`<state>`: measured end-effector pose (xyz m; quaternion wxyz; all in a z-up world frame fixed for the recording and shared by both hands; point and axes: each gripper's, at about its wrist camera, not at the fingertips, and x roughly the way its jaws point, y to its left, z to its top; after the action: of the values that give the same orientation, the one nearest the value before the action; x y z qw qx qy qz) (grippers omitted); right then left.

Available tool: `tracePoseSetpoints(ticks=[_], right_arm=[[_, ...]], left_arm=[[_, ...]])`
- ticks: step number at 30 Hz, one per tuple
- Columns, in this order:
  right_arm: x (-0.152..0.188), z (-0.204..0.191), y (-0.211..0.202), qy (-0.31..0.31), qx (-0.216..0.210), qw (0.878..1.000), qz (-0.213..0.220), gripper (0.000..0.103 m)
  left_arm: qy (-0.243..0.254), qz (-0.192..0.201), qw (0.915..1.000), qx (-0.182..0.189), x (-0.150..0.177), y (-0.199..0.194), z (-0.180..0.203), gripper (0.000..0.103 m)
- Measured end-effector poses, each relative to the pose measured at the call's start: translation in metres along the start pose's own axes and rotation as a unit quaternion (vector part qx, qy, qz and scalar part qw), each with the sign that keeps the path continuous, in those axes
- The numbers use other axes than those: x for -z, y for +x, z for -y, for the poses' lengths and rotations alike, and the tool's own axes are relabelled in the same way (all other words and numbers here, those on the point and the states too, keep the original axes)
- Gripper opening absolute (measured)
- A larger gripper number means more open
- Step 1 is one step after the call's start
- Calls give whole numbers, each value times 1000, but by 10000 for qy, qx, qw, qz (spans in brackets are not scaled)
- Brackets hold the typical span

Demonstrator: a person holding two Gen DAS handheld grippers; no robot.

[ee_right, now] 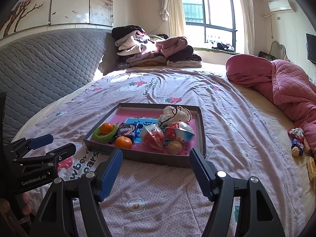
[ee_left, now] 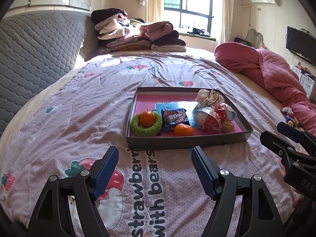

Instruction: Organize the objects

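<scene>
Two tongs, both spread and empty: left gripper (ee_left: 155, 157) and right gripper (ee_right: 156, 159), side by side above the quilt (ee_left: 79, 108). Shallow box (ee_left: 185, 141) lies just ahead of both tips, holding a green ring (ee_left: 138, 128) around one orange (ee_left: 147, 118), a second orange (ee_left: 183, 129), snack packet (ee_left: 174, 118), wrapped toys (ee_left: 209, 118), walnut (ee_left: 227, 126). Loose sweets (ee_right: 297, 142) lie well to the right gripper's right.

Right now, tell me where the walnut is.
The walnut sits inside the grey tray, near its front right corner in both views, touching the red-and-white wrapped snack behind it.
</scene>
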<state>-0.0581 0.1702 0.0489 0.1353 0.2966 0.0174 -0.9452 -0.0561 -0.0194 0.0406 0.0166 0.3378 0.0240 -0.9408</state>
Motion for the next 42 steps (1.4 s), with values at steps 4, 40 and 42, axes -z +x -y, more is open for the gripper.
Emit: tracePoseSetpoints(ticks=[4,40,42], right_arm=[[12,1,6,-5,66,10000,-41,70],[50,8,36,65,232,9990,-363,70],[51,8,36,60,232,9990,-371,70]], left_arm=[[6,-25,10000,44,10,7,2,77],[12,-287,9995,88,45,36,2,77],[29,-304,9995,79,45,36,3,77]])
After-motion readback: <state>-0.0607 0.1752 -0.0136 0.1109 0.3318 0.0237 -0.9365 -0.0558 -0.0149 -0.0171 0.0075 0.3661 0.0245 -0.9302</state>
